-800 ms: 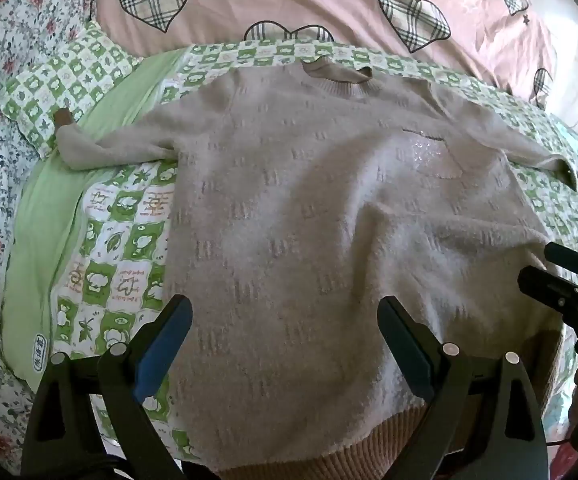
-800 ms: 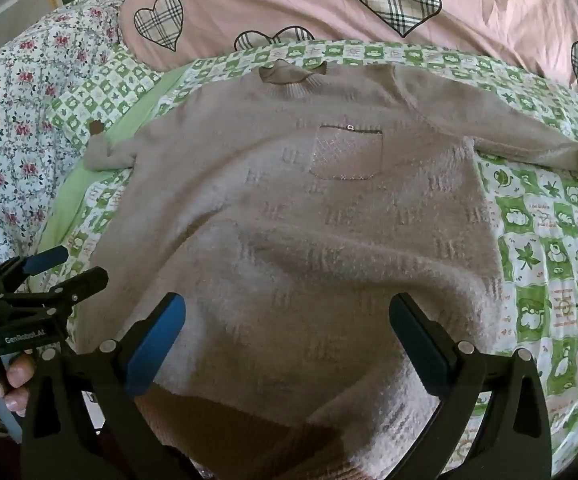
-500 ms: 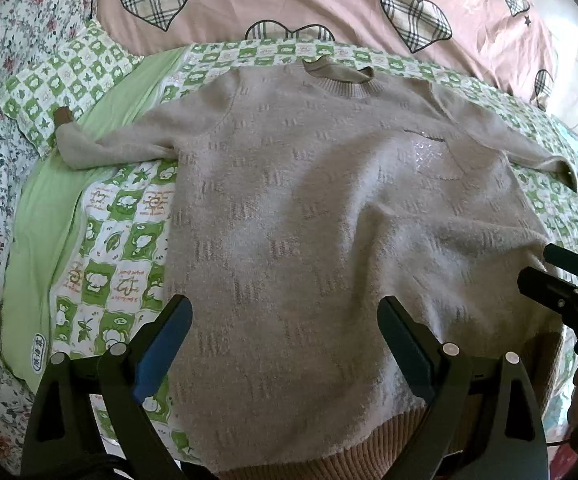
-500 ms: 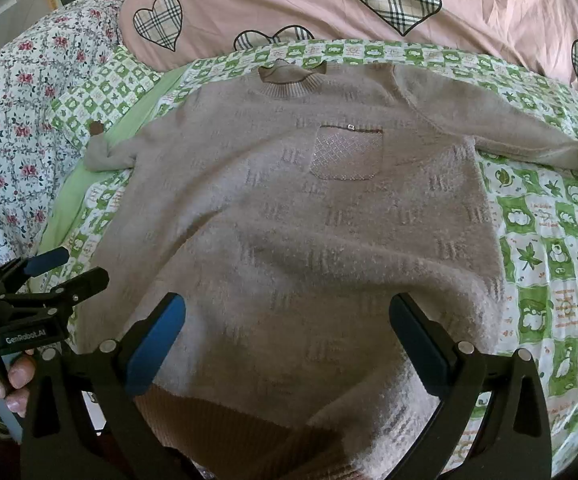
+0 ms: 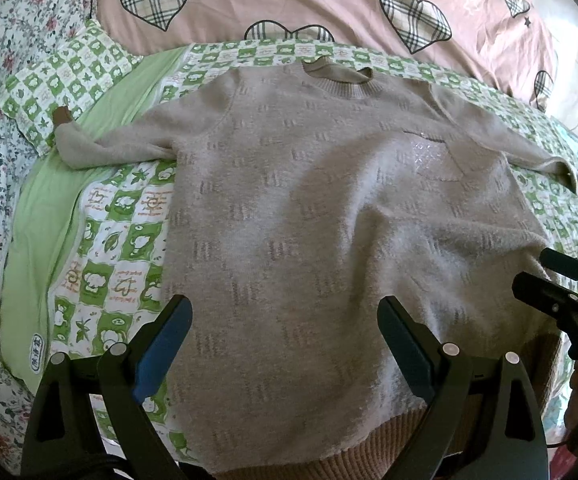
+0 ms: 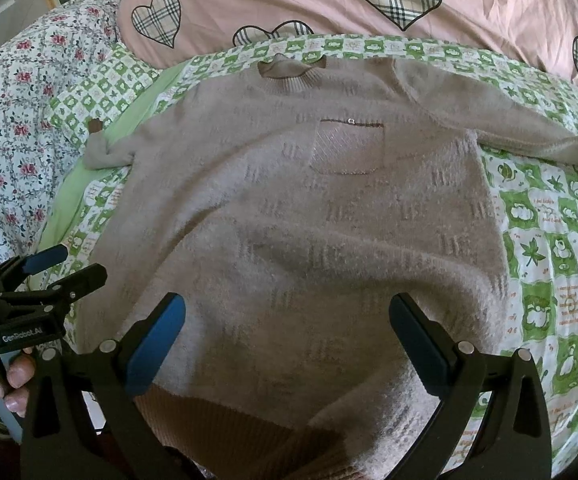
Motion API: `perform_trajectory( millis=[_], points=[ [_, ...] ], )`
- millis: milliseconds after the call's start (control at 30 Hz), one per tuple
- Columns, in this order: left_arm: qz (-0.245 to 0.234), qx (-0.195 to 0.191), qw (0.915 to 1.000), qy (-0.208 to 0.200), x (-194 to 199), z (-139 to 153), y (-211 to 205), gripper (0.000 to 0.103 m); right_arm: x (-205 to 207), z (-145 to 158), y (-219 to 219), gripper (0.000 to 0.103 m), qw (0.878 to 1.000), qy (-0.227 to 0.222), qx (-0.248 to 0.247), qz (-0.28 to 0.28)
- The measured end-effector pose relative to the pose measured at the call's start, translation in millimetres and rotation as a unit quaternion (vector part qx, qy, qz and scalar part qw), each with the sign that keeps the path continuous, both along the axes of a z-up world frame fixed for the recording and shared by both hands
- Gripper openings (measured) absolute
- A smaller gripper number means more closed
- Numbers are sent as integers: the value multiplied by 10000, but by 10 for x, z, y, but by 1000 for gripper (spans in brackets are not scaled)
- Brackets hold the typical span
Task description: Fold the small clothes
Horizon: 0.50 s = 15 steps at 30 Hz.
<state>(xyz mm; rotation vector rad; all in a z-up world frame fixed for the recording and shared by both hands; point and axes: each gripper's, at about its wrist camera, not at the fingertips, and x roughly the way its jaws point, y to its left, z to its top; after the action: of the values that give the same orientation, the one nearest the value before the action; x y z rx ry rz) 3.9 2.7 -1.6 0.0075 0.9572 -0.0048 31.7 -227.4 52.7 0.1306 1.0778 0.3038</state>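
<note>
Both claws, left [image 5: 283, 320] and right [image 6: 287, 318], stay wide open above the unmoved sweater [image 5: 329, 220].

The sweater [image 5: 329, 216] is beige-taupe, knit with small darker bar motifs, and has a browner ribbed hem and a shimmery chest pocket [image 6: 347, 148] edged in dark trim. Under it, the sheet [image 6: 549, 248] is a green-and-white check with leaves and orange lettering, bordered in plain pale green. The pink quilt [image 5: 289, 0] carries plaid hearts. The floral cover [image 6: 13, 120] shows red roses on white. Both grippers are black with blue pads [image 5: 161, 344].
</note>
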Motion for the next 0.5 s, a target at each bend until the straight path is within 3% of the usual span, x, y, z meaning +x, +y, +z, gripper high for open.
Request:
perform_trajectory(
  millis=[500],
  points=[
    [-23, -48, 10000, 11, 23, 31, -32, 94, 24, -15, -11, 102, 10000, 1, 15, -9]
  ],
)
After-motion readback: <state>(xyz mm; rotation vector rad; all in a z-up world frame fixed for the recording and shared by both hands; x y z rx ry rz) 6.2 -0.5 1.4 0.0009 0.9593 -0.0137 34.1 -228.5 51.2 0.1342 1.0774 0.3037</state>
